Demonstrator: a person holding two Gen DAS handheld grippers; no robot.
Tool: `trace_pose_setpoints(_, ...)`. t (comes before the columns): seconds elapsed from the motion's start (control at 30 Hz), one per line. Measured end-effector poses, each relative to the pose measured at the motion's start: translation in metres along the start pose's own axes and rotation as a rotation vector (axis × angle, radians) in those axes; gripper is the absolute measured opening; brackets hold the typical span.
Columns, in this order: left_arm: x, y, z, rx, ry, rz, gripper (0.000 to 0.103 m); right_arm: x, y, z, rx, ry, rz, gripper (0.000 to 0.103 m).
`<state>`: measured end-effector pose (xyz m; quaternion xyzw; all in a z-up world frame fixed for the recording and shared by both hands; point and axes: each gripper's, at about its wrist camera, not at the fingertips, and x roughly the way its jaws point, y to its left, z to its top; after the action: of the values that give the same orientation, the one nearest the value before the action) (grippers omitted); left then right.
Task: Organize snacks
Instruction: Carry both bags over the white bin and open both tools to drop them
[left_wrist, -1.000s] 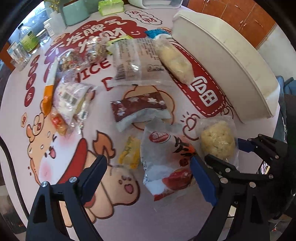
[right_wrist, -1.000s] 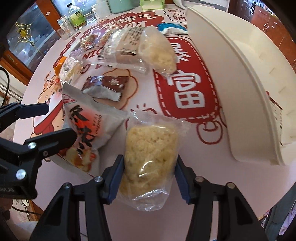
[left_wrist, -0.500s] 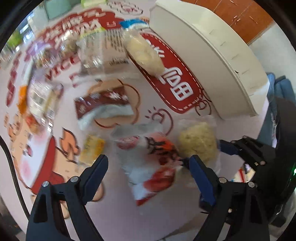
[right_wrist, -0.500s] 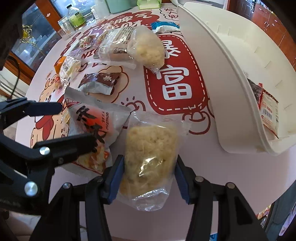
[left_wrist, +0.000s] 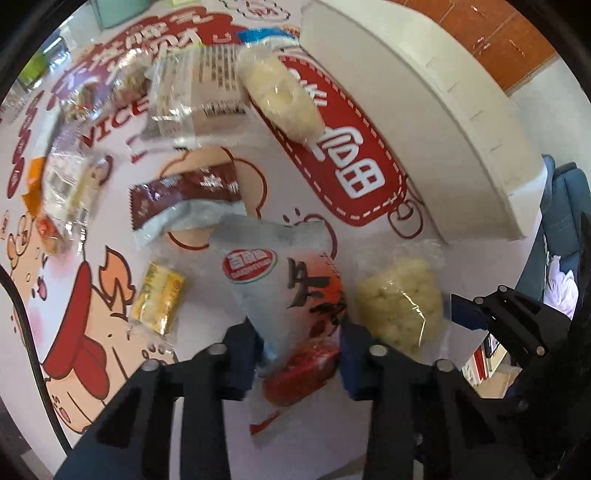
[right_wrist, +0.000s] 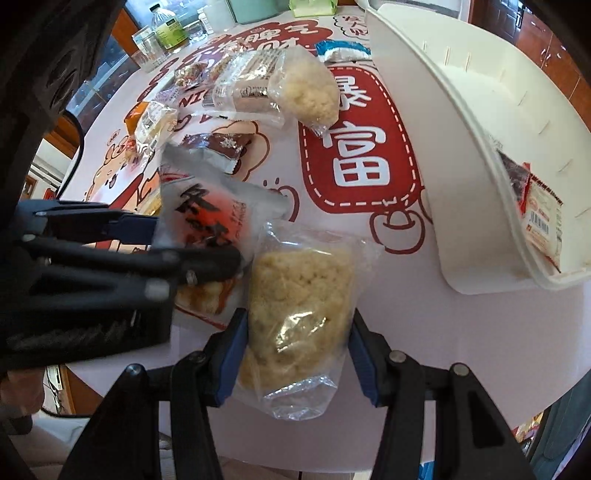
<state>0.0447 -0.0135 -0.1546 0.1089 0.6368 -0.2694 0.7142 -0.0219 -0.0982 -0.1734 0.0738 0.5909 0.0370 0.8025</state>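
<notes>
Fingers (left_wrist: 240, 354) of both grippers pinch packets, hiding the white-and-red packet's (left_wrist: 291, 288) lower edges; left just closed.

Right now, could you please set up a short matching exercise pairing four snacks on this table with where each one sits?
Things:
1. grey-and-red packet
2. clear bag of puffed rice
3. brown wrapper
4. small yellow packet

Places:
A. lying free, above the grey-and-red packet in the left wrist view
B. between the right gripper's jaws
C. clamped in the left gripper
D. lying free, left of the grey-and-red packet

Pairs: 1-C, 2-B, 3-A, 4-D
</notes>
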Motion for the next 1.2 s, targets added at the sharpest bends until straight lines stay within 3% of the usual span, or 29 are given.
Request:
trace_pose_setpoints(0.33,-0.086,-0.022,-0.001,0.047,-0.221,0.155,0.03,-0.05,0.006,0.018,-0.108,-0.102,0.039,0.053)
trace_pose_setpoints(0.63,-0.152,-0.065,0.024,0.044,-0.409,0.169,0.031,-0.119,-0.025,0.04,-0.149,-0.236,0.076,0.053)
trace_pose_setpoints(0.9,-0.15,-0.115,0.074,0.06,-0.474,0.151,0.031,-0.152,-0.085,0.064,-0.119,-0.297,-0.027,0.053)
trace_pose_setpoints(1.2,-0.1,-0.146,0.143,0.025,-0.432,0.169,0.031,-0.148,-0.158,0.104,-0.07,-0.307,-0.138,0.053)
